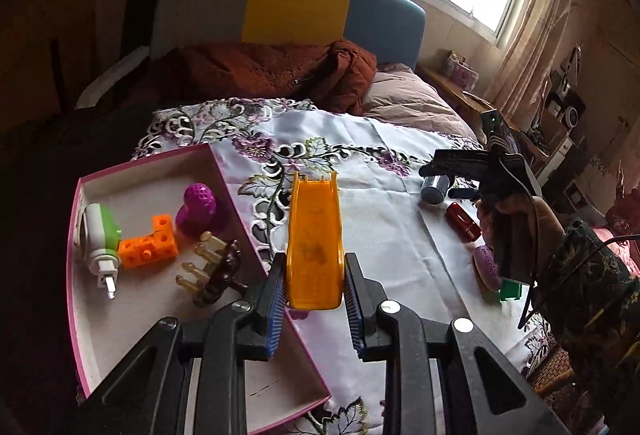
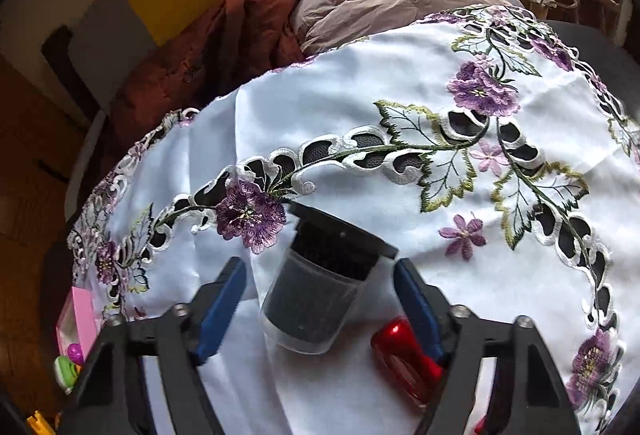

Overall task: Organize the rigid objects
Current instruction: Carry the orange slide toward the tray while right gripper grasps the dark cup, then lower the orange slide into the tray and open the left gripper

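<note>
The left gripper (image 1: 316,275) is clamped on an orange slide (image 1: 315,235), its blue pads pressed against the slide's two side walls near the lower end, so the toy sticks out forward over the cloth (image 1: 380,235) just beside the box (image 1: 224,175). That box, white inside with a pink rim, lies on the left of the embroidered cloth and holds a green-and-white plug (image 1: 100,235), an orange block (image 1: 150,241), a purple toy (image 1: 198,207) and a brown hair clip (image 1: 214,263), all close together in its far half. Across the cloth the right gripper (image 2: 316,299) points down at a clear jar (image 2: 316,299) with a black lid, lying on its side; the jar sits between the blue pads, but there is a gap on both sides, so the fingers are partly open and have hold of nothing. A red case (image 2: 404,359) lies just beside the jar, partly under the right-hand finger. From the left camera a hand (image 1: 516,219) in a patterned sleeve holds that gripper, with a pinkish oval thing (image 1: 486,267) and a small green piece (image 1: 510,291) on the cloth beneath it.
</note>
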{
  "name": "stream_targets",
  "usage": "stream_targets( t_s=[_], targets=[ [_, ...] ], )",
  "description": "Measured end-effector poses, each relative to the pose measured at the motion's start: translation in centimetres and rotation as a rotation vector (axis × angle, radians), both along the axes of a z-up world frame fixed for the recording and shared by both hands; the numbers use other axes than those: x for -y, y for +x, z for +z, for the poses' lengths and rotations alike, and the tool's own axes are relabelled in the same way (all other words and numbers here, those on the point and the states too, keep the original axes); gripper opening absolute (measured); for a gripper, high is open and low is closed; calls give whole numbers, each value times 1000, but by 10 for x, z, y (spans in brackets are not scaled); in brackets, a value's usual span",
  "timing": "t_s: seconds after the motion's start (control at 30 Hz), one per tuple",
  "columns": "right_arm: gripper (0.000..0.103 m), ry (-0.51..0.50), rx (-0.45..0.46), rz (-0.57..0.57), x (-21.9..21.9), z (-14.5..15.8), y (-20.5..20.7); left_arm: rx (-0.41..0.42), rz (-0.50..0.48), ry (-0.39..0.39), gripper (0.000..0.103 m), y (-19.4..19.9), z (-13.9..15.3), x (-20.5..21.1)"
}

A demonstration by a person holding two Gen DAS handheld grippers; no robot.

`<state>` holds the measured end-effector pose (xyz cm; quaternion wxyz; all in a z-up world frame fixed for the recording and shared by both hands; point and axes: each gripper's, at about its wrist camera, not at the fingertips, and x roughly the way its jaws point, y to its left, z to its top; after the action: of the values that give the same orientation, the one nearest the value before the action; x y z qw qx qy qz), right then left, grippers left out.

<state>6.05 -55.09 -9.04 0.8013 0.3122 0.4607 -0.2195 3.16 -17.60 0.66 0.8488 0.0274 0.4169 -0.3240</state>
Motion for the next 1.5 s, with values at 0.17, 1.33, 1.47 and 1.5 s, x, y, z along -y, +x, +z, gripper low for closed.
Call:
stream_targets(
  t_s=[0.17,1.33,1.47,1.5],
  targets=[
    [44,-38,-9,109,-24,4,9,-15,61,-4,26,5,-6,-25],
    [43,-177,-18,493,-132,-3,-39,-166,285,31,26,6,-50,-114],
    [43,-177,-18,492,-132,-3,-39,-200,275,38,26,27,-62,-93],
    [43,-176,-18,491,-132,-3,-39,-209,282,42,26,32,-65,-90]
  ],
)
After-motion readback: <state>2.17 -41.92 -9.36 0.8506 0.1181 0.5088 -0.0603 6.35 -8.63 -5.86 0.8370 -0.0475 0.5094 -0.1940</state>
